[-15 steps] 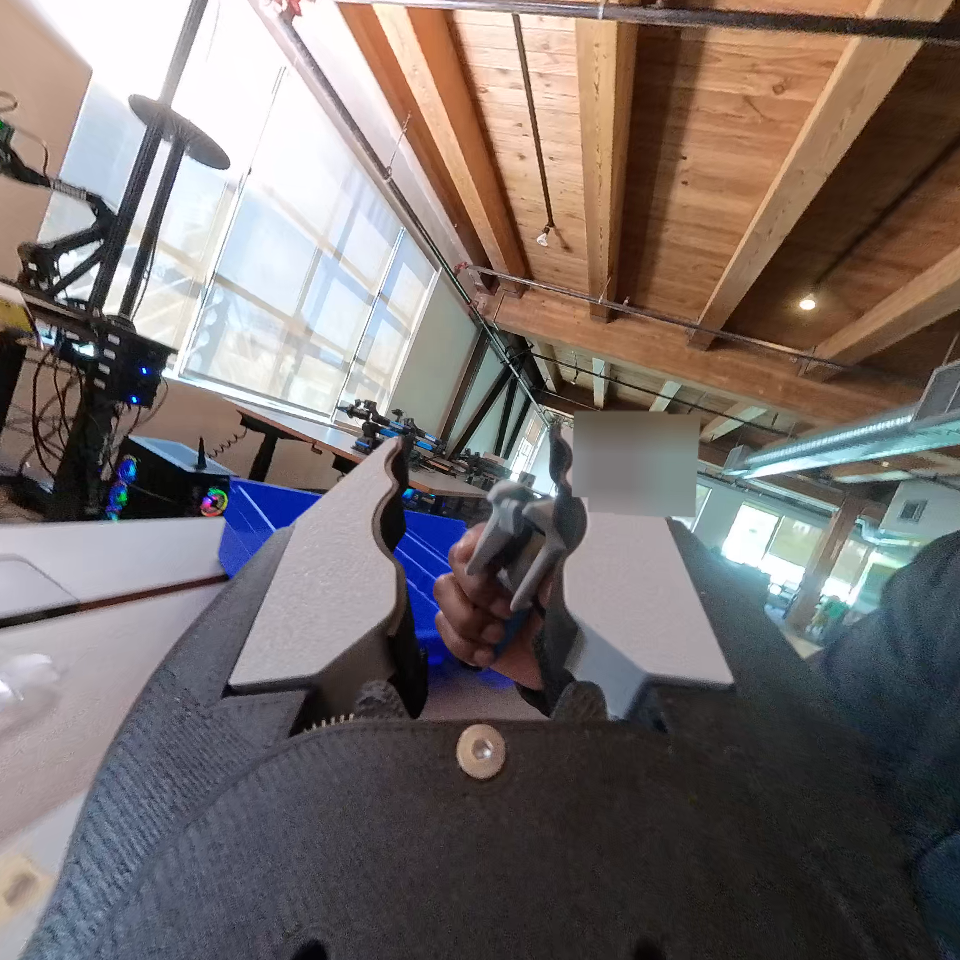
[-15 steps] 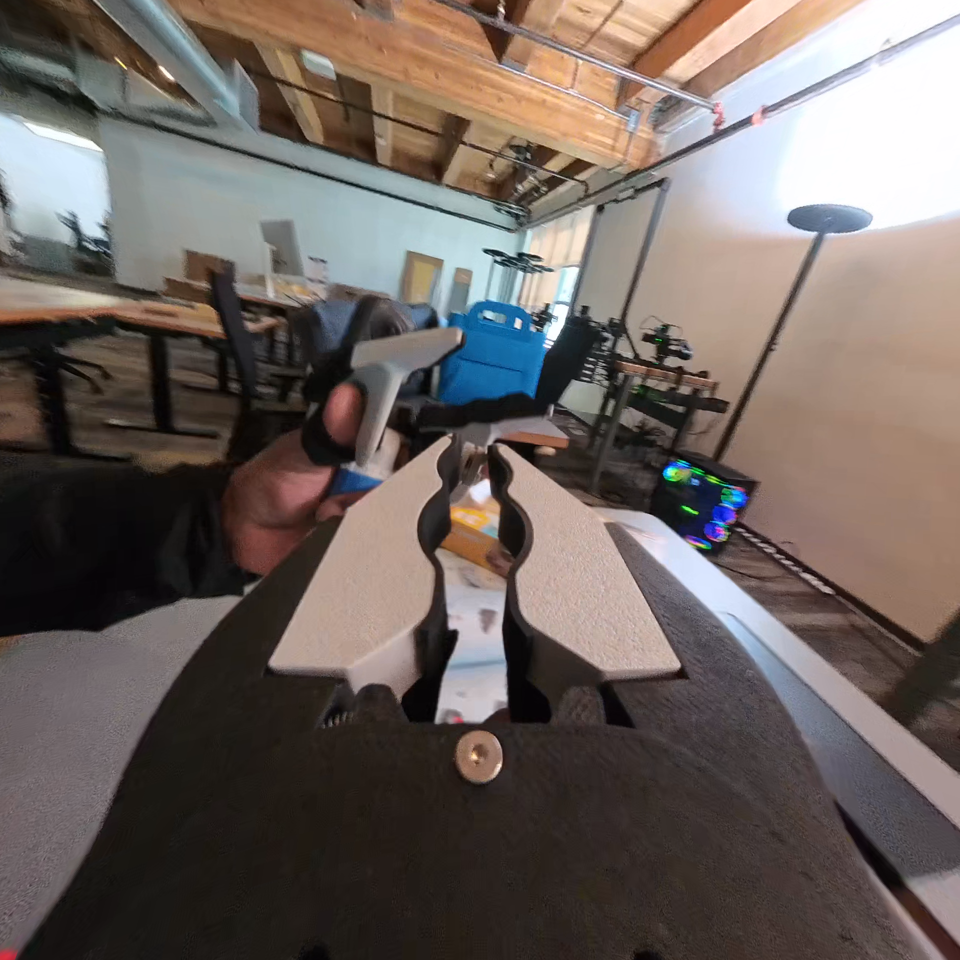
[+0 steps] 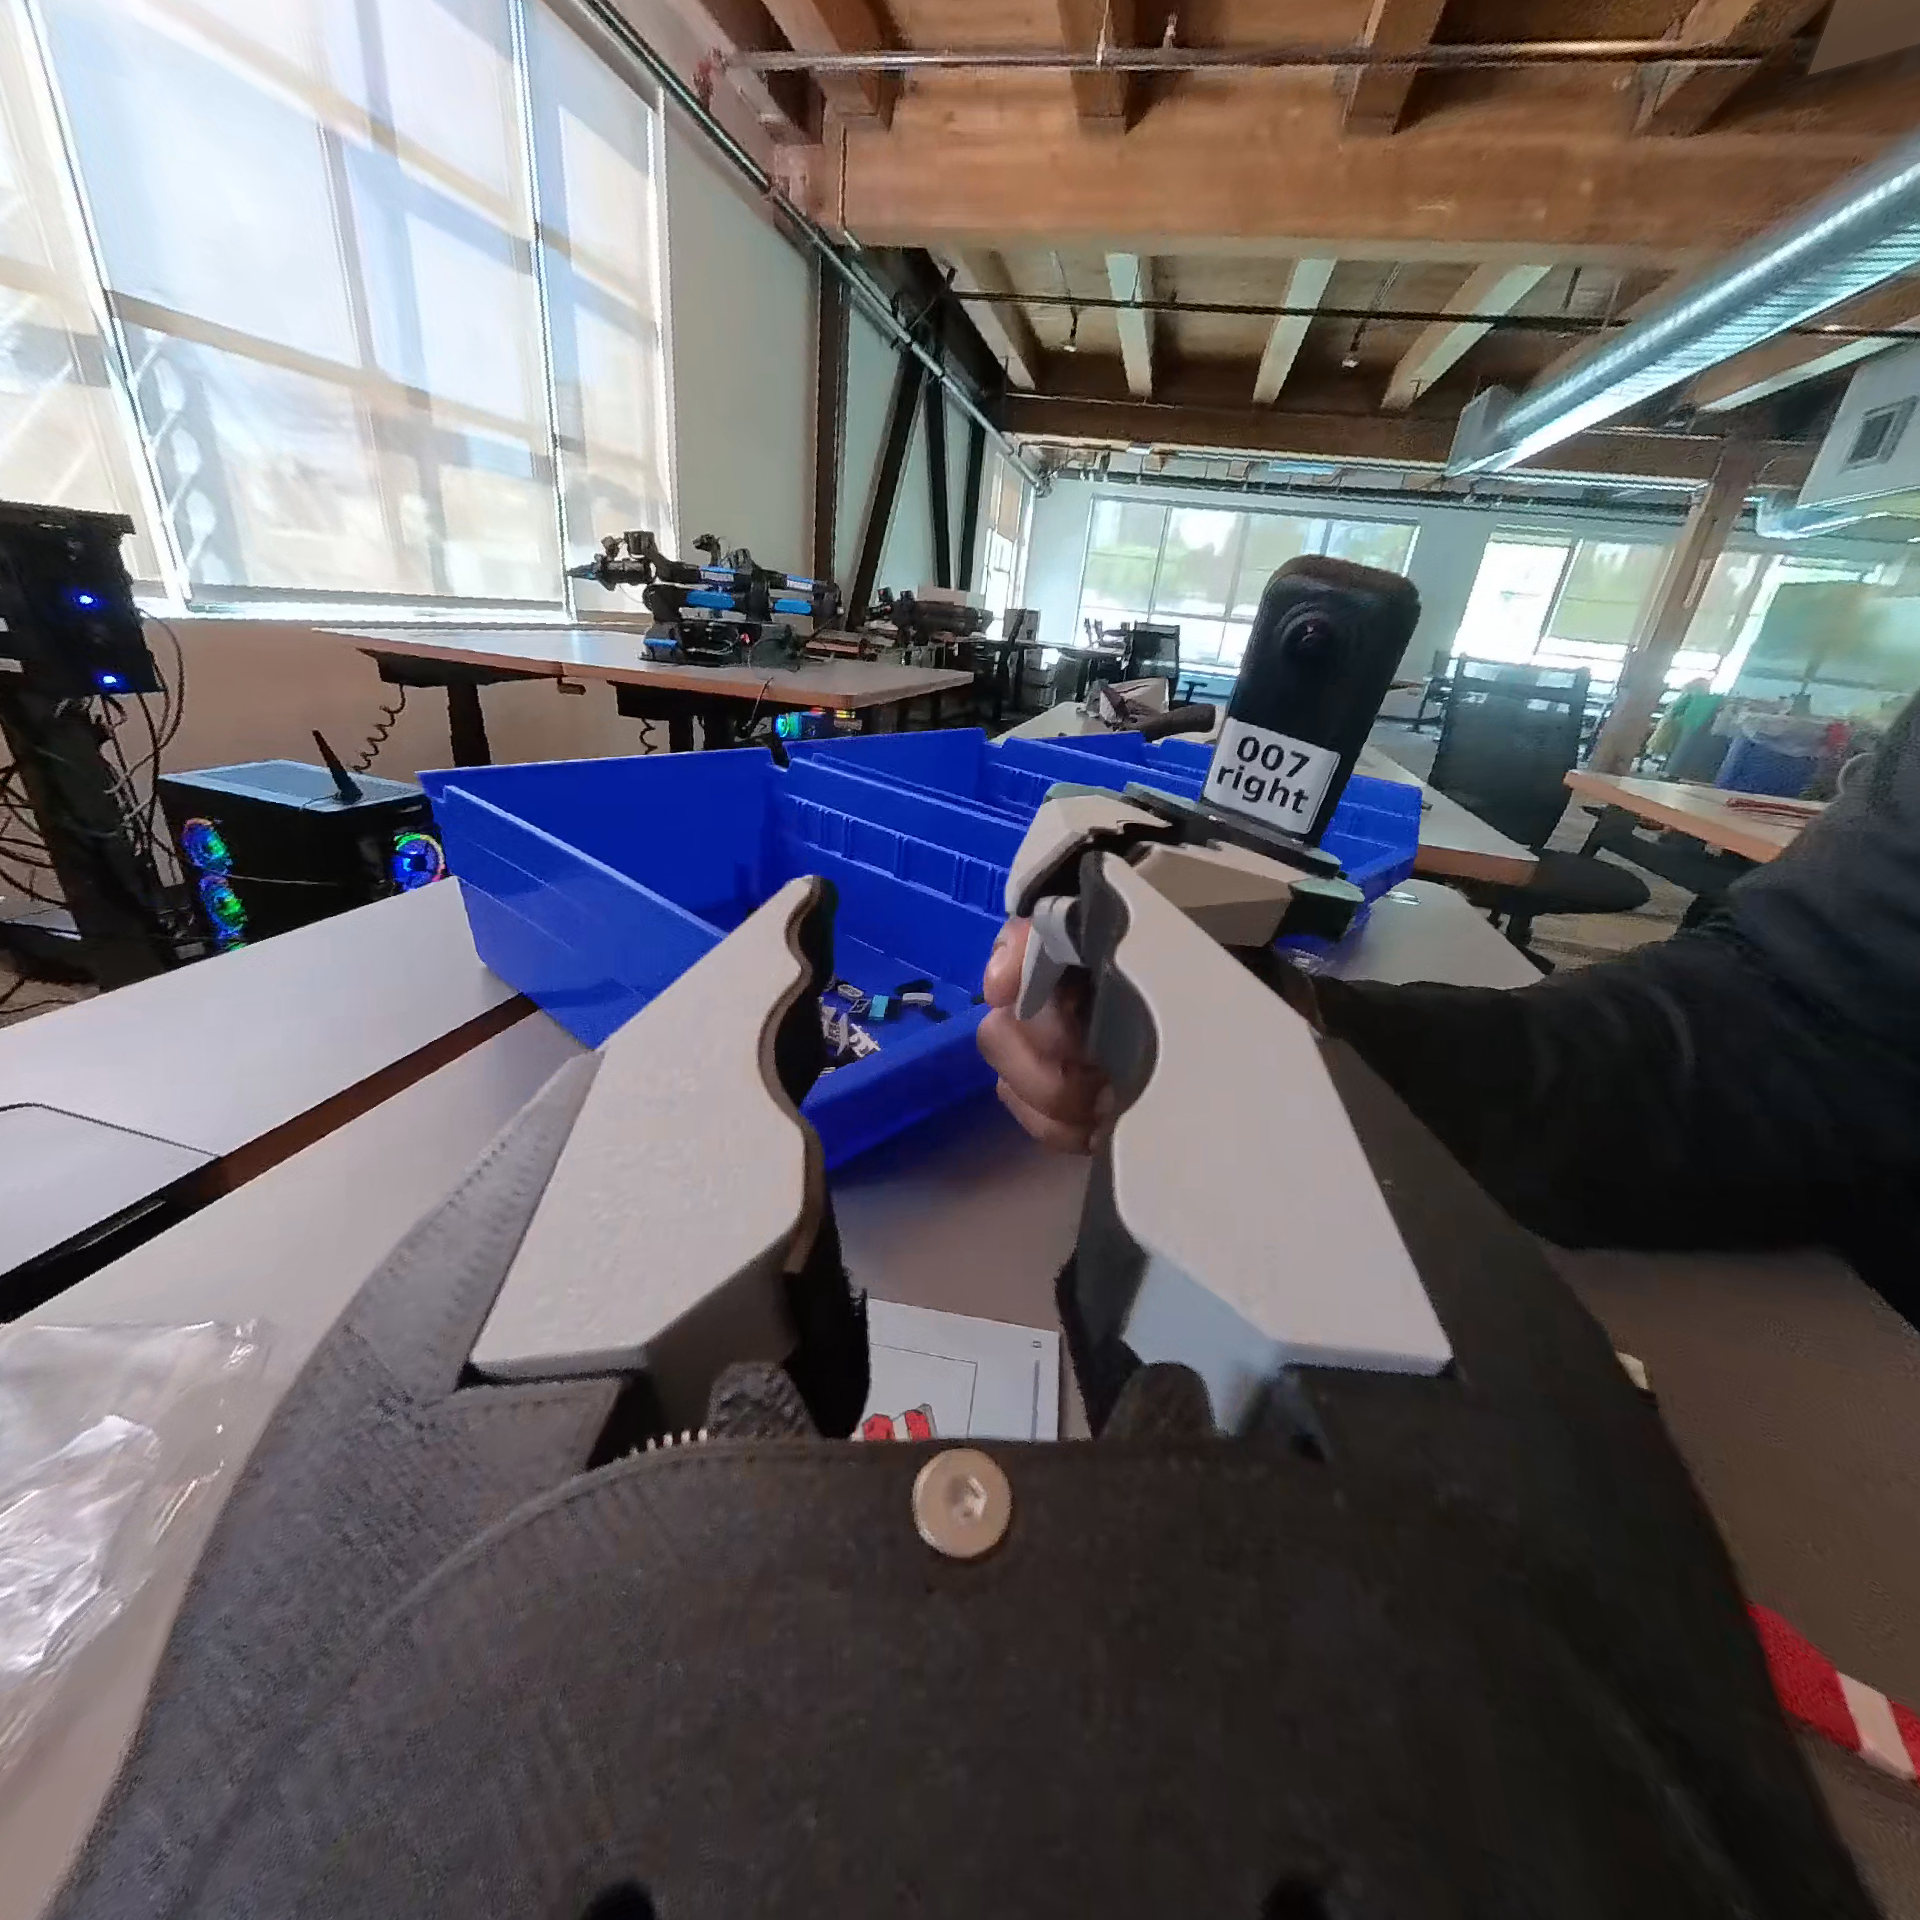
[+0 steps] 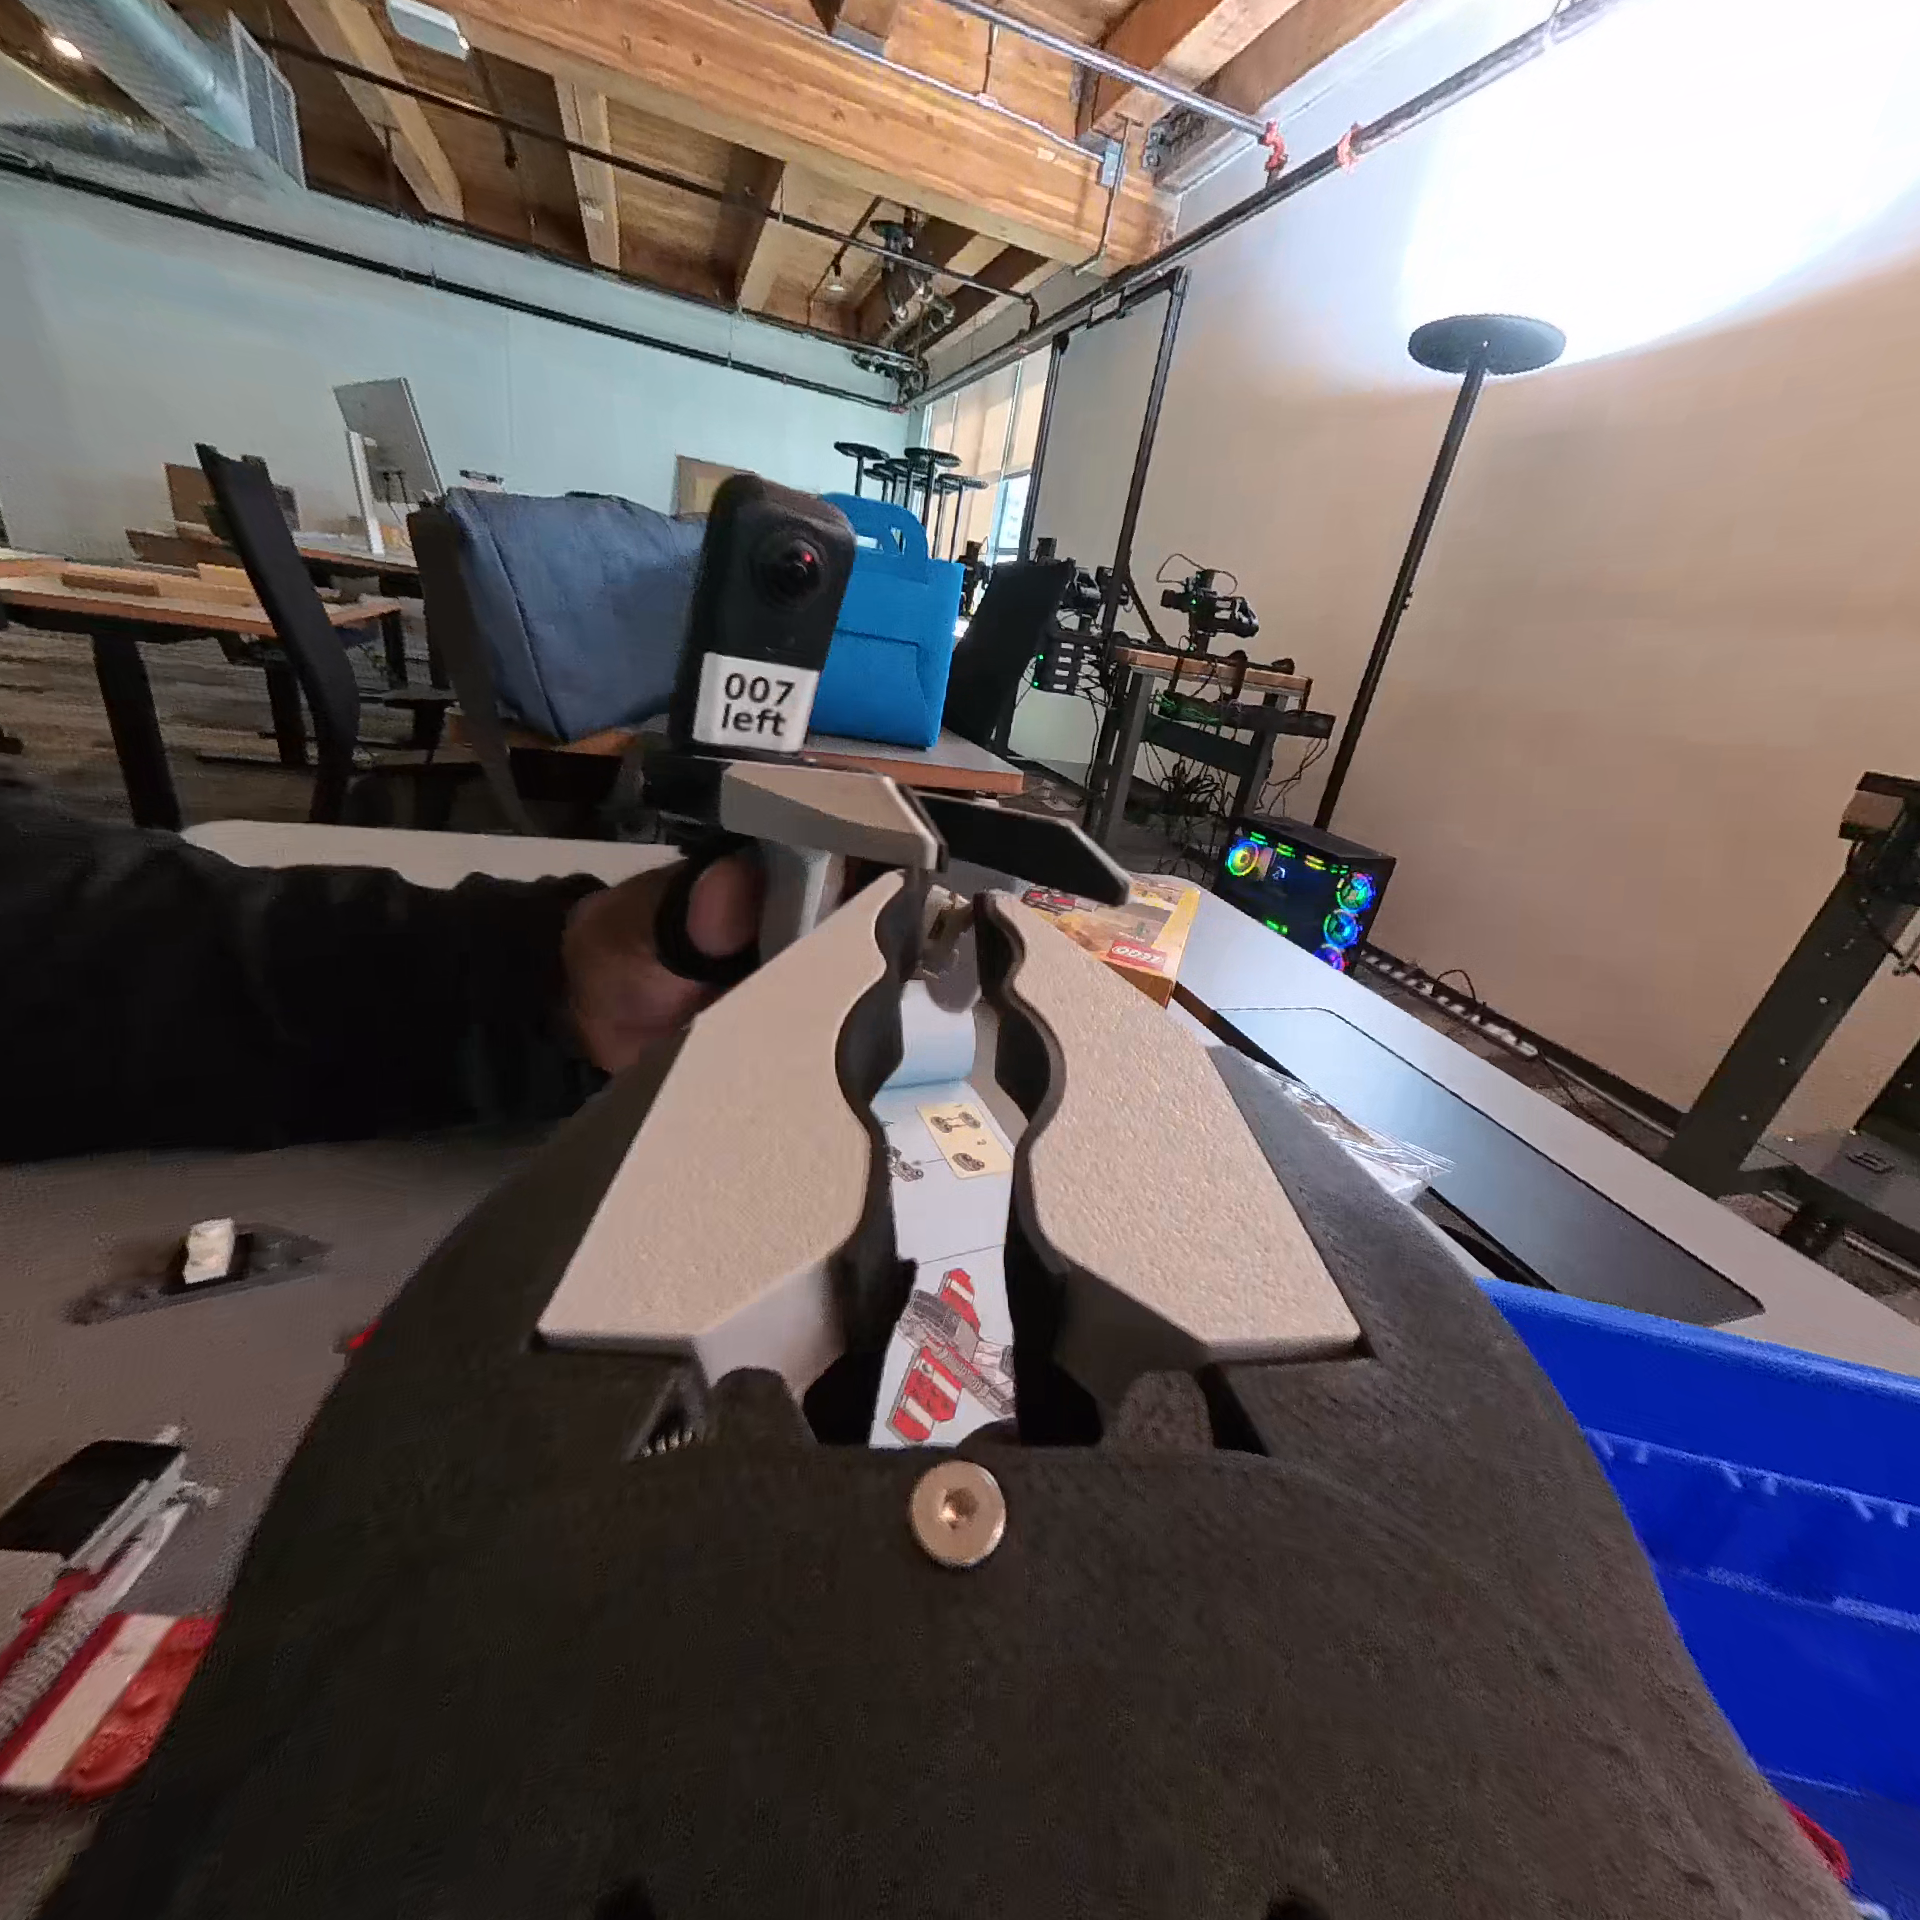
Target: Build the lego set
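Left gripper (image 3: 951,914): jaws wide apart, holding nothing.
Right gripper (image 4: 940,914): jaws narrow; a small pale piece sits at the tips, grip unclear.
Lego pieces (image 3: 873,1013): loose in blue bin (image 3: 623,883).
Instruction sheet (image 4: 951,1143): flat on table beneath right gripper.

Left gripper (image 3: 951,940) fingers (image 3: 665,1164) are showing a matt, grainy grey plastic finish over a coarse, layered black body; a bright metal screw (image 3: 961,1502) is sitting at lower centre. Blue bin (image 3: 623,883), centre frame, is presenting smooth, glossy plastic. Clear bag (image 3: 94,1455), lower left, is looking crinkled and shiny. Table (image 3: 260,1008) is appearing smooth, matt grey. Instruction sheet (image 4: 940,1153) is reading as printed paper. Ceiling beams (image 3: 1299,177) are showing bare wood.
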A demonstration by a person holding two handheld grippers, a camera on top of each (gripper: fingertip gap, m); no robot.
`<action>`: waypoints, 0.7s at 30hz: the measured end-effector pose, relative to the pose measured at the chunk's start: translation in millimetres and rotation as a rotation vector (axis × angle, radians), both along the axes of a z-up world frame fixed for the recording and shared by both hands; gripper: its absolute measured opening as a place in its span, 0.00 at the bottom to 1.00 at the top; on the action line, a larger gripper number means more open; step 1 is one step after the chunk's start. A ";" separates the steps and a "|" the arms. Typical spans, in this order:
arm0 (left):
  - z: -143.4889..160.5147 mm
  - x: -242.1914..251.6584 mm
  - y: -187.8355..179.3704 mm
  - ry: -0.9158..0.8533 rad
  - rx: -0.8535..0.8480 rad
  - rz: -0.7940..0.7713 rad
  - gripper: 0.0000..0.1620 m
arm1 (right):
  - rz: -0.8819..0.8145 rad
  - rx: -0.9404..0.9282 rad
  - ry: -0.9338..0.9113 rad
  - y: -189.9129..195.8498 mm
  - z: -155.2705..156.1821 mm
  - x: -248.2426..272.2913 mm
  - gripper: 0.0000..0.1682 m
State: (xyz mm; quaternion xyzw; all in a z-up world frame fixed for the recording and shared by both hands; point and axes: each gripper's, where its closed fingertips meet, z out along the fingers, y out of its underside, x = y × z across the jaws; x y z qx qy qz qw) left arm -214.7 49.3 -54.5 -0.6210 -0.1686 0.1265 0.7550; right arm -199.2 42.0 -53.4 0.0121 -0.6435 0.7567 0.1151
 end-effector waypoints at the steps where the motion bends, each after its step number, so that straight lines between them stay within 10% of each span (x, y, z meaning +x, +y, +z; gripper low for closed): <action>1: -0.7 -2.2 0.9 0.004 -0.001 -0.010 0.29 | 0.007 0.010 0.001 -2.3 -4.2 -0.6 0.06; 21: 13.8 -7.7 -16.5 -0.012 -0.124 0.053 0.29 | 0.000 0.056 -0.034 -11.4 -33.0 -15.6 0.06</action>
